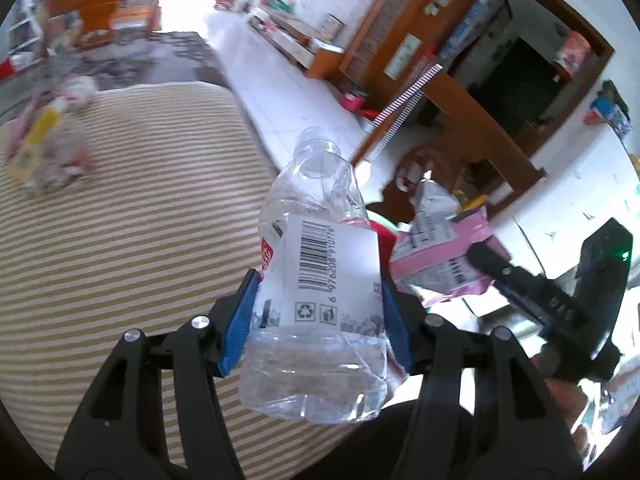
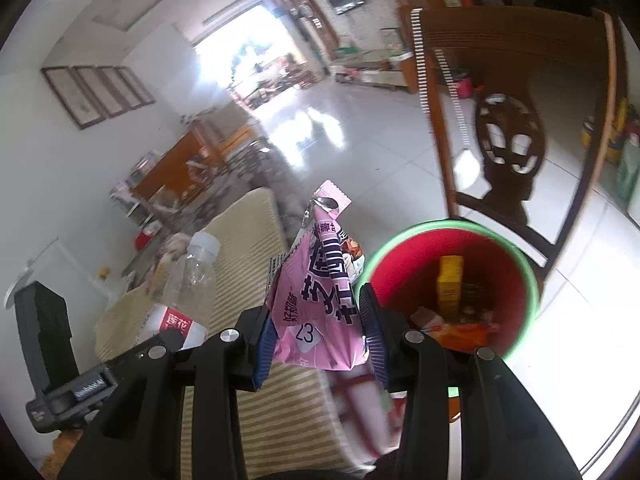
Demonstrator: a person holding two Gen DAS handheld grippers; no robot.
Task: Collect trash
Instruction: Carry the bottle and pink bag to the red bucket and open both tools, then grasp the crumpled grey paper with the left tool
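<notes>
Striped cushion (image 1: 120,240); bottle (image 1: 316,280) clamped (crumpled).

The clear bottle (image 1: 316,280) between the left tool's pads has a white label with a barcode numbered 6976208910776, plus recycling and bin symbols. The pink packet (image 2: 320,304) in the right tool's pads bears large Chinese characters and a sticker reading 23

A crumpled clear bottle (image 1: 316,300) (capless) and a pink wrapper (image 2: 320,300) hang beside the red bin (image 2: 516,280)
</notes>
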